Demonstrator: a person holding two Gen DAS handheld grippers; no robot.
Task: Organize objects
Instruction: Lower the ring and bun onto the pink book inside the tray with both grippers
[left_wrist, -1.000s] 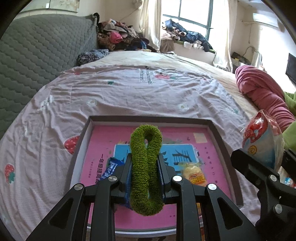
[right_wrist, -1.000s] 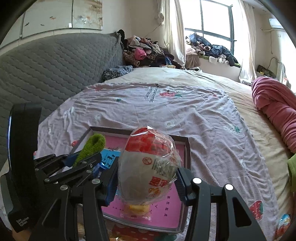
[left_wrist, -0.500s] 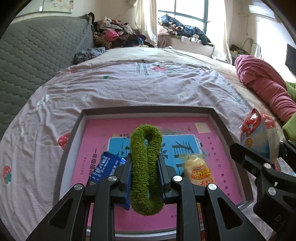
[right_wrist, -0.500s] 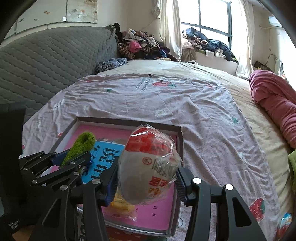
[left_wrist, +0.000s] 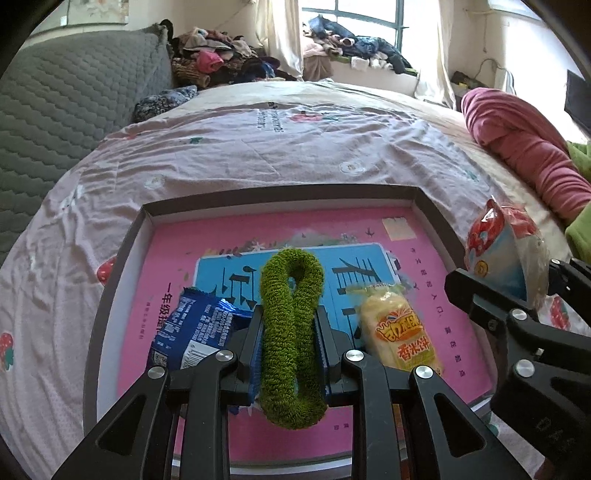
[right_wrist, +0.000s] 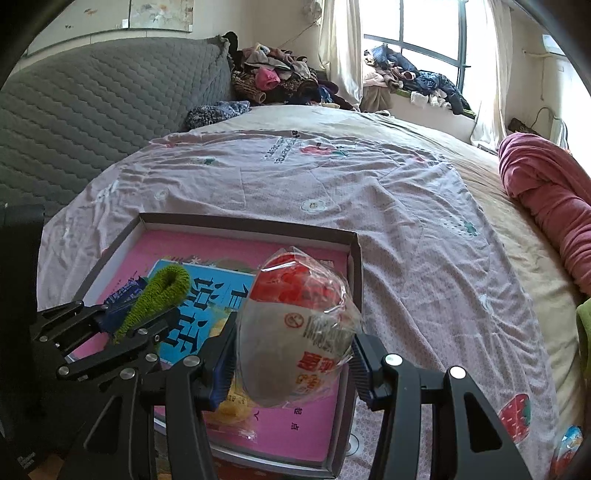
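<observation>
A shallow grey-rimmed tray with a pink and blue printed bottom lies on the bed. In it are a blue snack packet and a yellow rice-cake packet. My left gripper is shut on a fuzzy green loop, held upright over the tray's near half. My right gripper is shut on a red-and-white wrapped bun above the tray's right side. The left gripper with the green loop shows at the left of the right wrist view. The bun also shows at the left wrist view's right edge.
The pale lilac strawberry-print sheet covers the bed around the tray. A rolled pink blanket lies at the right, a grey quilted headboard at the left, piled clothes at the far end. A small packet lies at the bed's near right.
Both grippers have come down and closer over the tray, which now looks larger. The blue and yellow packets show more fully. Both grips are unchanged.
</observation>
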